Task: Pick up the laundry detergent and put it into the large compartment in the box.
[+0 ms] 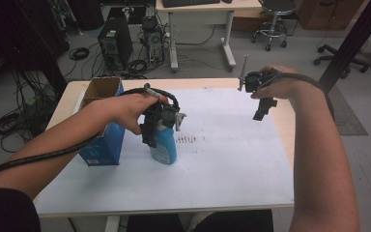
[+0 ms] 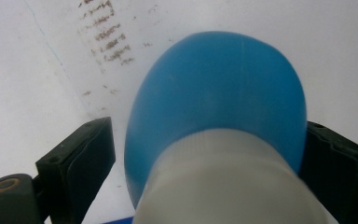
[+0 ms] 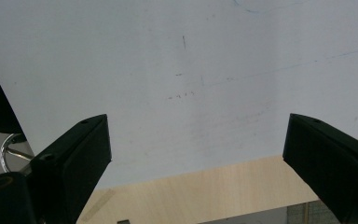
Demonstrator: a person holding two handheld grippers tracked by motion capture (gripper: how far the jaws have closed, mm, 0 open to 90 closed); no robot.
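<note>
A blue bottle [image 1: 164,146] with a white cap stands upright on the white paper sheet [image 1: 232,154], just right of a blue carton [image 1: 105,142]. My left gripper [image 1: 157,126] comes down over its top. In the left gripper view the bottle [image 2: 219,88] sits between the jaws of my left gripper [image 2: 209,135]. A strip of paper shows between the left jaw and the bottle, while the right jaw lies against its side. My right gripper [image 1: 263,109] hangs in the air over the table's far right, and in its own view my right gripper [image 3: 196,135] stands wide open with nothing in it.
The blue carton has an open cardboard top [image 1: 101,88] at the table's left. Dark smudges [image 1: 186,139] mark the paper beside the bottle. The wooden table edge [image 3: 205,191] lies under the right gripper. Computers, cables and chairs stand on the floor beyond.
</note>
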